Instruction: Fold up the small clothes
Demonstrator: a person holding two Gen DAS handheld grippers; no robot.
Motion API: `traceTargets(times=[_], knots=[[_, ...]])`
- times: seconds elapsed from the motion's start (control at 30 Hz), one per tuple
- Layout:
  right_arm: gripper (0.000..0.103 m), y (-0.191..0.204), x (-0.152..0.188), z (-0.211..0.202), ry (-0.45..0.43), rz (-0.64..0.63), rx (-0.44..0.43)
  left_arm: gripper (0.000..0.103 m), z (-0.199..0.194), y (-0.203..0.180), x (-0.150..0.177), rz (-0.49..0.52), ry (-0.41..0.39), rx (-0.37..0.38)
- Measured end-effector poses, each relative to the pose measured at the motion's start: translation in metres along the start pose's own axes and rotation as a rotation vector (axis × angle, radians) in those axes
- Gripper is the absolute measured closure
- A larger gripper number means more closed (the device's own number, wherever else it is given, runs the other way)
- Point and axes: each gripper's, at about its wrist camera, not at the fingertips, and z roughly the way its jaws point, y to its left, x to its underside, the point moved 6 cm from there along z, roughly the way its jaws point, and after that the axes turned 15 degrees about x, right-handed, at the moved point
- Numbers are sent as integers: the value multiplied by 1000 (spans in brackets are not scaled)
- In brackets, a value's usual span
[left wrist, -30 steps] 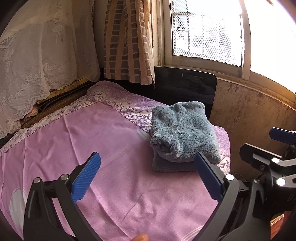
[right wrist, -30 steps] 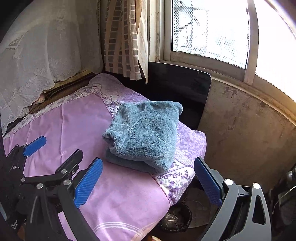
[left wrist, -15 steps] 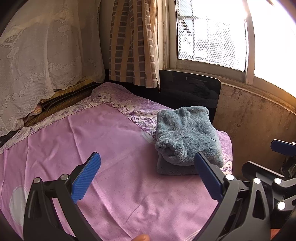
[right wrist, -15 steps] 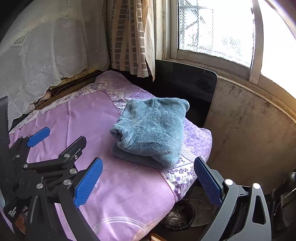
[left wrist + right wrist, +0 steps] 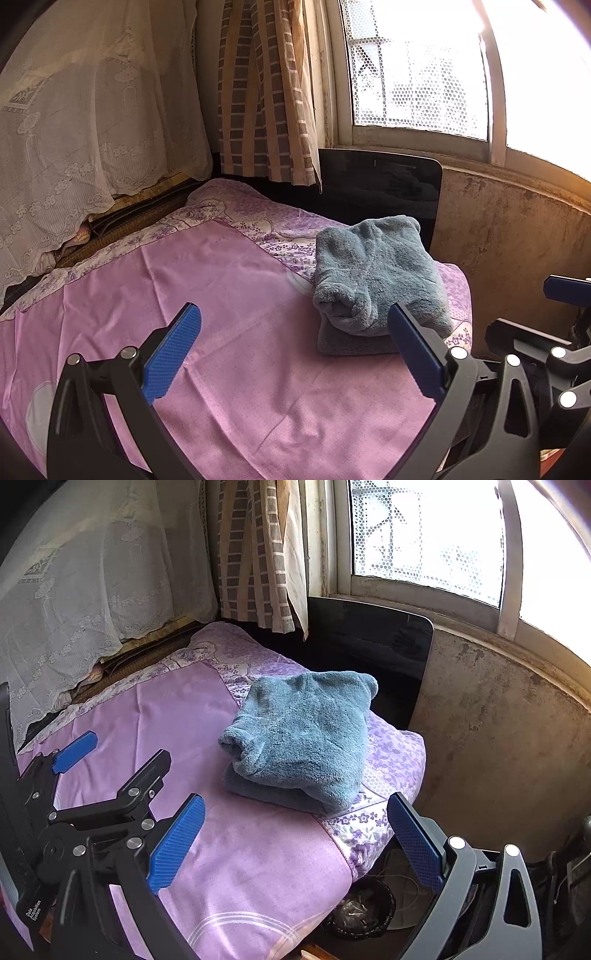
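Note:
A folded blue-grey fleece garment (image 5: pixel 376 280) lies on the far right corner of the pink-covered bed (image 5: pixel 229 295), stacked in two or three thick layers. In the right wrist view the same fleece garment (image 5: pixel 303 734) sits ahead, near the bed's floral border. My left gripper (image 5: pixel 293 345) hangs open above the pink sheet, short of the garment, with nothing between its blue pads. My right gripper (image 5: pixel 295 834) is open too, empty, held back over the bed's front right edge. The left gripper's frame (image 5: pixel 96 805) shows at the lower left of the right wrist view.
A dark flat panel (image 5: pixel 384 184) leans against the wall behind the garment. A checked curtain (image 5: pixel 262 92) and a lace cover (image 5: pixel 74 140) hang at the back. The stained wall (image 5: pixel 498 738) and window stand right. A dark bin (image 5: pixel 362 908) sits on the floor below the bed corner.
Both grippers have drawn back and slightly up from the garment, which now looks smaller and farther away. The folded garment itself has not moved. Both stay open.

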Motion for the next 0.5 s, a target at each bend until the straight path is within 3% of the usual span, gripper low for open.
traceTargets(times=[0.5], knots=[[4, -3, 0, -4, -12, 14, -4, 5, -3, -2, -2, -3, -9, 24]])
